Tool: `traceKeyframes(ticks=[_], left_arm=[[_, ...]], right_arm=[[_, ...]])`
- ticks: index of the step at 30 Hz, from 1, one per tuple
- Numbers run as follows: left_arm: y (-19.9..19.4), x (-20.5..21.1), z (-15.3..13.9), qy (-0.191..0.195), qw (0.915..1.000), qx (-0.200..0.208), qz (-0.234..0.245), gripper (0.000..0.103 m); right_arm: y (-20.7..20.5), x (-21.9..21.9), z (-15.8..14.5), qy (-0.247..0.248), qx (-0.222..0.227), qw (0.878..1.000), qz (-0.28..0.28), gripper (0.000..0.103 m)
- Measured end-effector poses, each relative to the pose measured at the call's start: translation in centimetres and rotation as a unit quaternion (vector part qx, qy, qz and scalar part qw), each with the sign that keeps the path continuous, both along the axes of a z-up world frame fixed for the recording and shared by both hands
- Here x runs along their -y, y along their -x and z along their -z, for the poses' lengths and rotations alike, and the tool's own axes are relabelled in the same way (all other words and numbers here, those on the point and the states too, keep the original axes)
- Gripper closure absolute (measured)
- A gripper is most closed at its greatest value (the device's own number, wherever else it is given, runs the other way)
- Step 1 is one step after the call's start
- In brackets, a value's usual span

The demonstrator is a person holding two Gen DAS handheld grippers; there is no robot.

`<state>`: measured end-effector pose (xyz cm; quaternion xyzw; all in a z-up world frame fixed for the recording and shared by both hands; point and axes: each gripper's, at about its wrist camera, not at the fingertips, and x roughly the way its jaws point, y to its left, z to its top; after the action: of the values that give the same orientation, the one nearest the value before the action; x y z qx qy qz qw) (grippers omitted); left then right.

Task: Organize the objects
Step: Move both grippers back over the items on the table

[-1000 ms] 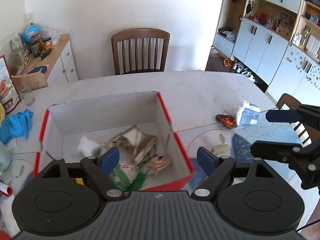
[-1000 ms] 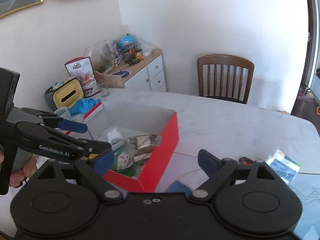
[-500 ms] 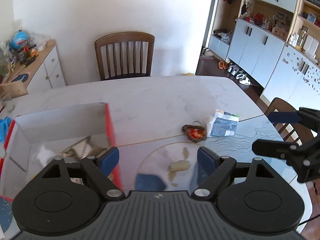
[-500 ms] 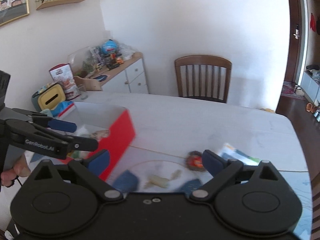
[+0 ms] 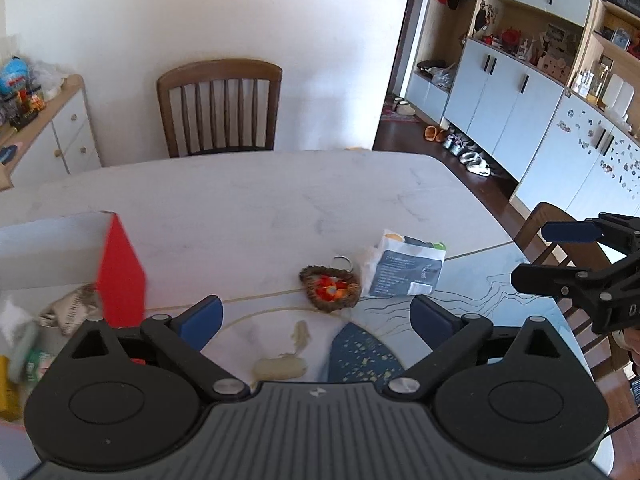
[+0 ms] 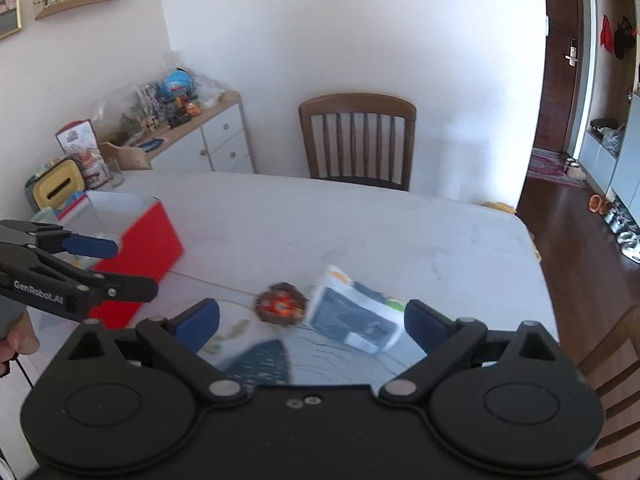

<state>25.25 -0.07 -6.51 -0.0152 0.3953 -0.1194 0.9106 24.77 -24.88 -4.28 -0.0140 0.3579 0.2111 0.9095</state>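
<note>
A red box [image 5: 120, 272] with white inner walls stands at the left of the table and holds crumpled wrappers [image 5: 68, 308]. Right of it lie a woven heart keychain [image 5: 330, 288] with a red flower and a white and grey packet [image 5: 406, 270]. My left gripper [image 5: 316, 316] hovers just short of the keychain, its jaws opening with nothing between them. A beige lump [image 5: 280, 366] lies below it. My right gripper [image 6: 312, 320] is open and empty above the keychain [image 6: 280, 304] and packet [image 6: 356, 312]. The box [image 6: 140, 248] sits to its left.
The white table [image 5: 240, 200] has a patterned mat with a blue speckled patch [image 5: 360, 352]. A wooden chair [image 5: 218, 108] stands at the far side, another chair [image 5: 540, 224] at the right edge. A cluttered sideboard [image 5: 44, 136] is at the left, cabinets [image 5: 520, 92] at the right.
Both grippers have swung right, away from the box, which has slid to the left edge of both views. The keychain and packet now lie ahead. The left jaws have spread wider.
</note>
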Motion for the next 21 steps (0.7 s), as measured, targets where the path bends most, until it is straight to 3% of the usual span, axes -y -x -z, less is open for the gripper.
traceKeyframes(ticks=[5,12,21], left_arm=[[-1.3,1.1,2.7,0.009,0.9999,-0.012,-0.003,0.002],[-3.0,3.1,5.5,-0.037,0.9992,0.016,-0.007,0.002],[-5.9,5.1,9.2,-0.077,0.9970,0.011,0.009,0.002]], right_arm=[[-1.7,1.5,2.1,0.011,-0.018,1.000,0.005,0.005],[-4.9,2.0,4.8,0.042,-0.039,0.998,-0.012,0.006],[-9.1,0.7,7.9,0.097,-0.052,0.991,-0.072,0.011]])
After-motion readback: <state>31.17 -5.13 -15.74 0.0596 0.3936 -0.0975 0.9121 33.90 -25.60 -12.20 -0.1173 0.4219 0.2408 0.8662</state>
